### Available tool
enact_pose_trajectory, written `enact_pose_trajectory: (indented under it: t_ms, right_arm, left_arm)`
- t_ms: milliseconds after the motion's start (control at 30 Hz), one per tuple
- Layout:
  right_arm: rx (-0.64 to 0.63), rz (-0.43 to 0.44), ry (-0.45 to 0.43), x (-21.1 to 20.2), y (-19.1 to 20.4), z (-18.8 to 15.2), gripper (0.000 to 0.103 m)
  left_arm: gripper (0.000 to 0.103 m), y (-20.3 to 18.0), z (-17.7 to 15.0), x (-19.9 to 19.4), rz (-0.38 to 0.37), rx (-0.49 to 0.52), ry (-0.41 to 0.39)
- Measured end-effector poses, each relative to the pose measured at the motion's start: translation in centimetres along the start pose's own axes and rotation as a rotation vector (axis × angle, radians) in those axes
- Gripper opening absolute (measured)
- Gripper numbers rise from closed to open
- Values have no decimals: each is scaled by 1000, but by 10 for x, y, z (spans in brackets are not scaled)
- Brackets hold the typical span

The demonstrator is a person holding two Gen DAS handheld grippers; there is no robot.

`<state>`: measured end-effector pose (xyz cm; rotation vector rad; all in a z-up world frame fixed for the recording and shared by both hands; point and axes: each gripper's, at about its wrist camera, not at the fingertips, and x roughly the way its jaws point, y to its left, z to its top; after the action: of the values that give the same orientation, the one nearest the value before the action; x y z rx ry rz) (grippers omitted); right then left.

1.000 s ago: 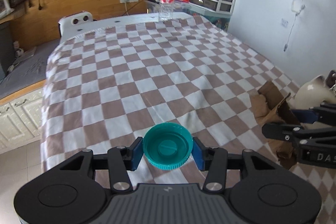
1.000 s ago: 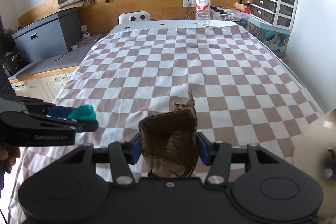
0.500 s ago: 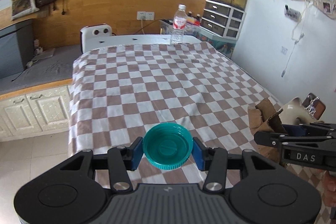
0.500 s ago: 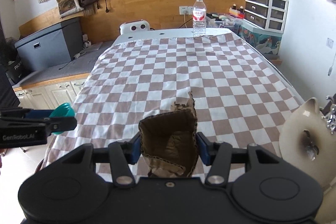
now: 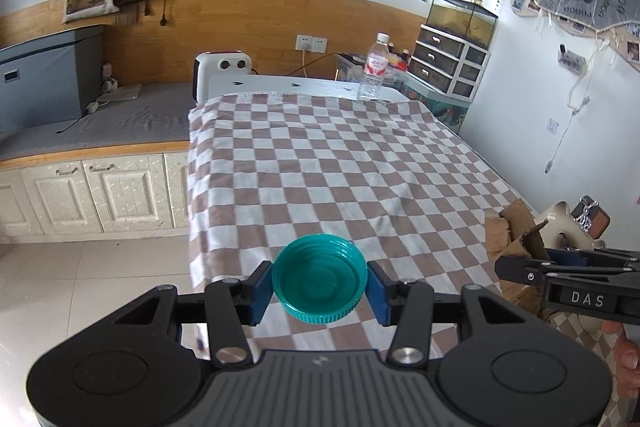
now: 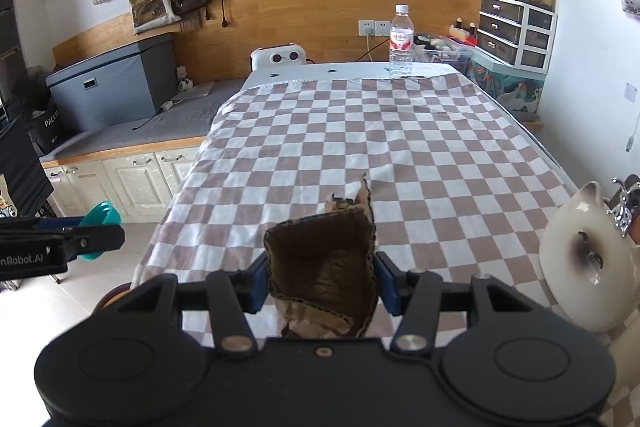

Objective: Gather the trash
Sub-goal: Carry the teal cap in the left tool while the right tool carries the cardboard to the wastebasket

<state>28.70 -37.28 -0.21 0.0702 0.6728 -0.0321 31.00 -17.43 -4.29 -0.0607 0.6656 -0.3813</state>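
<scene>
Both hands are loaded. My left gripper is clamped on a teal lid, blue pads pressing its ribbed rim on either side, hollow face turned up toward the camera. Squeezing across the rim makes sense to me: that is the stiff part, and it keeps a flat round thing from slipping out.

My right gripper is closed on a torn piece of cardboard, held upright between the pads with its ragged top edge sticking up. It bows a little under the squeeze, so I judge it soft and likely to crumple if I grip harder.

Both pieces hang in the air over the near end of the checked cloth, not touching it. From the left camera I see the right gripper off to the side with the cardboard poking out, and a person's hand under it.

On the table itself the only loose thing I spot is a water bottle standing upright at the far end, well apart from me. Whether that counts as trash I cannot tell. No bin shows in either view, so finding the drop point is my next job, I reckon.
</scene>
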Motion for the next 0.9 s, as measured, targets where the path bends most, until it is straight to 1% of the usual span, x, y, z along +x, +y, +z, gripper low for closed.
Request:
enact_pose_trajectory:
  t_ms: [167,367,667,900]
  right_arm:
    - [1,14,-13,-5,28,1,54]
    - [-2,43,-14,0,74,5,54]
    - [-19,89,15,27,152,11,54]
    - [-32,124,68,58,206,10,55]
  left_arm:
    - [50,31,0,-14,1,-27,-12]
    - [50,79,-1,-25,10,-53,-12]
    - [50,165,-3,-33,49,-112,8]
    - [50,233,-10,-29,87,-179,44]
